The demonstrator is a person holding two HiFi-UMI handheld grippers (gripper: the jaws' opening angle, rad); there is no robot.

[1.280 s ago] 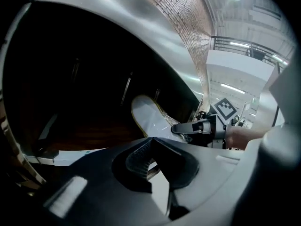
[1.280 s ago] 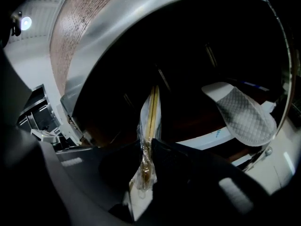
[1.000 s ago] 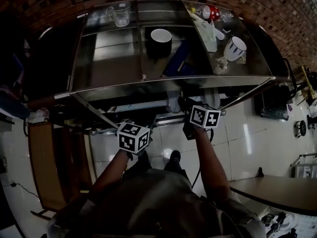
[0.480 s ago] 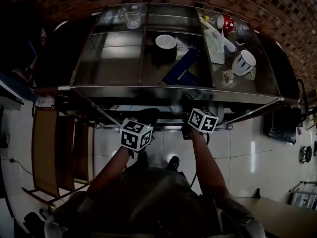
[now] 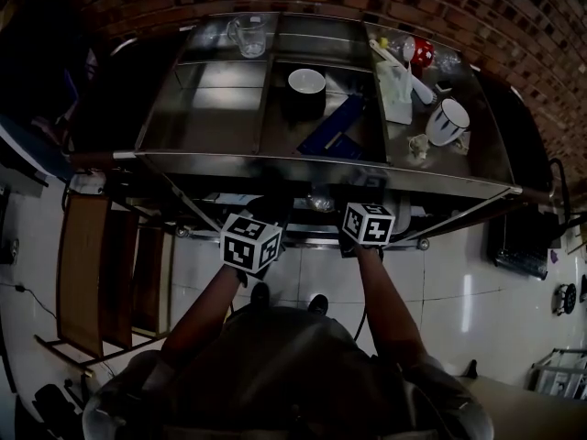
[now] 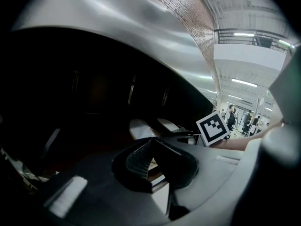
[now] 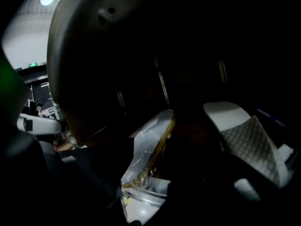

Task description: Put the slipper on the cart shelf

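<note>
Both grippers reach under the steel cart's top [image 5: 211,108] toward its lower shelf; in the head view only their marker cubes show, left [image 5: 249,243] and right [image 5: 369,225]. In the left gripper view my left gripper [image 6: 155,173] is shut on a black slipper [image 6: 141,157] with a grey quilted lining. Beyond it lie two pale soles [image 6: 141,126] and the right gripper's cube [image 6: 213,127]. The right gripper view is very dark. My right gripper [image 7: 155,187] has its jaws opening, and a grey quilted slipper [image 7: 247,138] lies by its right jaw, not pinched.
A crumpled clear plastic bag [image 7: 146,164] lies on the shelf ahead of the right jaws. On the cart top stand a glass mug [image 5: 246,33], a black bowl [image 5: 305,85], a blue object [image 5: 335,126] and a white mug [image 5: 447,120]. A wooden frame [image 5: 92,273] stands at left.
Both marker cubes have moved closer to the cart's front rail. The pale slipper seen ahead of the right cube a second ago is now hidden under the top.
</note>
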